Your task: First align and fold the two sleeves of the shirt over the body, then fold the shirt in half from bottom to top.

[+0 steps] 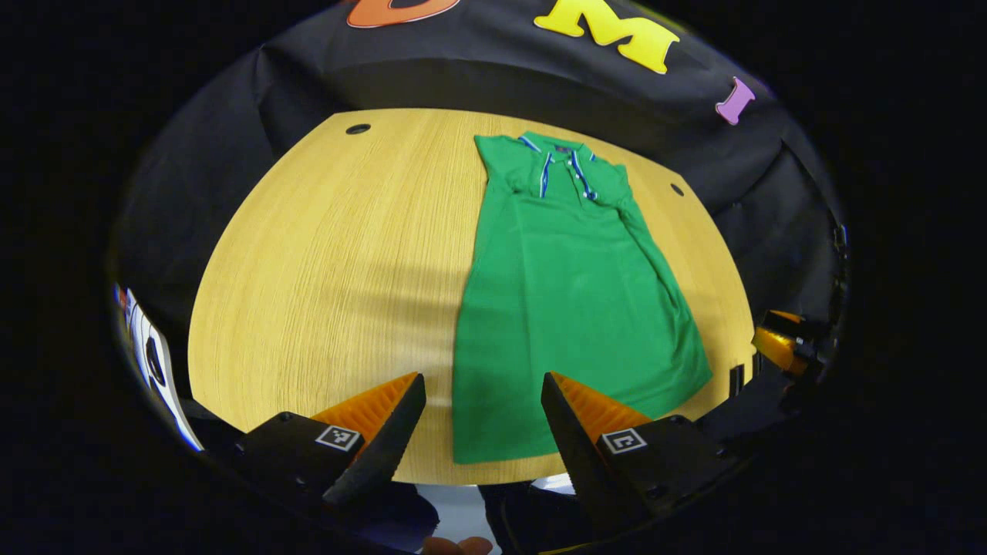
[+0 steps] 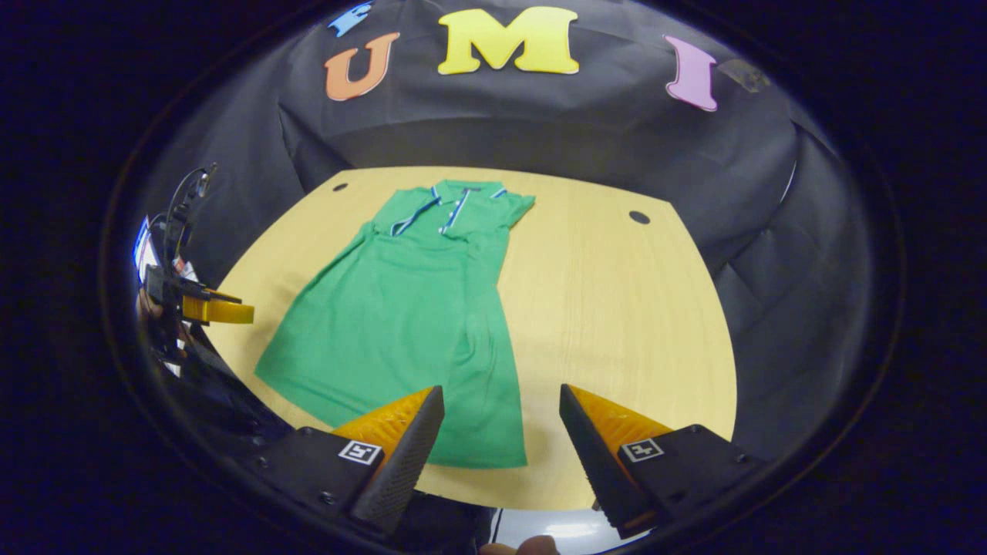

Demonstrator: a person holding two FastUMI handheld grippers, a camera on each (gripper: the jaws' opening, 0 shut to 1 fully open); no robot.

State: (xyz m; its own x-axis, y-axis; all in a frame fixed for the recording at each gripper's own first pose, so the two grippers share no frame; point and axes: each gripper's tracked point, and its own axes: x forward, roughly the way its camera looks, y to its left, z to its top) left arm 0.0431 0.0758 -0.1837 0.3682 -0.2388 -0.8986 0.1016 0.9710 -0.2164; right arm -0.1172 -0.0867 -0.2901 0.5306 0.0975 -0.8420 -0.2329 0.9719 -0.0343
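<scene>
- The green shirt (image 1: 567, 301) lies flat on the wooden surface (image 1: 324, 277), collar at the far end, hem near.
- Its sleeves look folded in, maybe.
- Left tongs (image 1: 482, 420) and right tongs (image 2: 501, 432) hang open above the hem, holding nothing.

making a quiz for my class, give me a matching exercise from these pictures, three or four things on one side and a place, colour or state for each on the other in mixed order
Things:
1. shirt
2. table
3. left gripper
4. collar

Descriptions:
A. pale wood with round holes near the far corners
B. open, holding nothing, above the near hem
C. green, lying flat with the sleeves folded in
D. at the far end of the shirt, trimmed with blue and white stripes

Pairs: 1-C, 2-A, 3-B, 4-D
</scene>
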